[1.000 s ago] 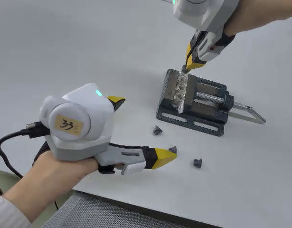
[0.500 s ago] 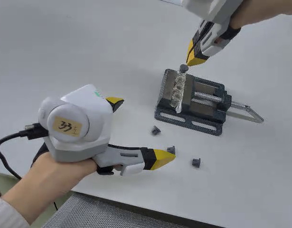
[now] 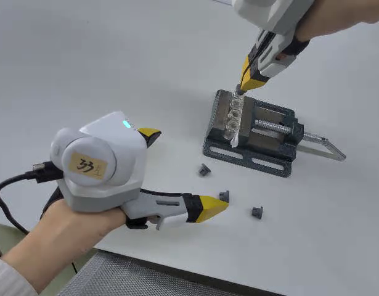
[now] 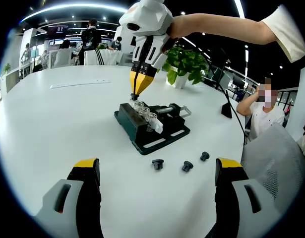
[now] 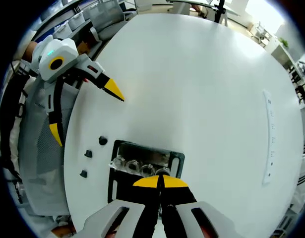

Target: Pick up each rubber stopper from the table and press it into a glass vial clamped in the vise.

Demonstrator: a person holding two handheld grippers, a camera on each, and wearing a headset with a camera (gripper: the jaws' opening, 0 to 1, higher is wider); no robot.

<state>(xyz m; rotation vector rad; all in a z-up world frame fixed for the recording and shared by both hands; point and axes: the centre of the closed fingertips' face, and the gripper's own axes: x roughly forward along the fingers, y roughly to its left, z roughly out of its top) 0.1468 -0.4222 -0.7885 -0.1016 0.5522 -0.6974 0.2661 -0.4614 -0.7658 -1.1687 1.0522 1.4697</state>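
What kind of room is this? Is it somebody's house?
Probably a big open office or lab, not a house. There's a large white table, people among desks and chairs behind it, long ceiling lights, and a vise holding glass vials.

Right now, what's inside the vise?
A row of glass vials stands clamped in the vise. The right gripper, jaws together, covers the far vial's mouth, so whether it is plugged can't be seen.
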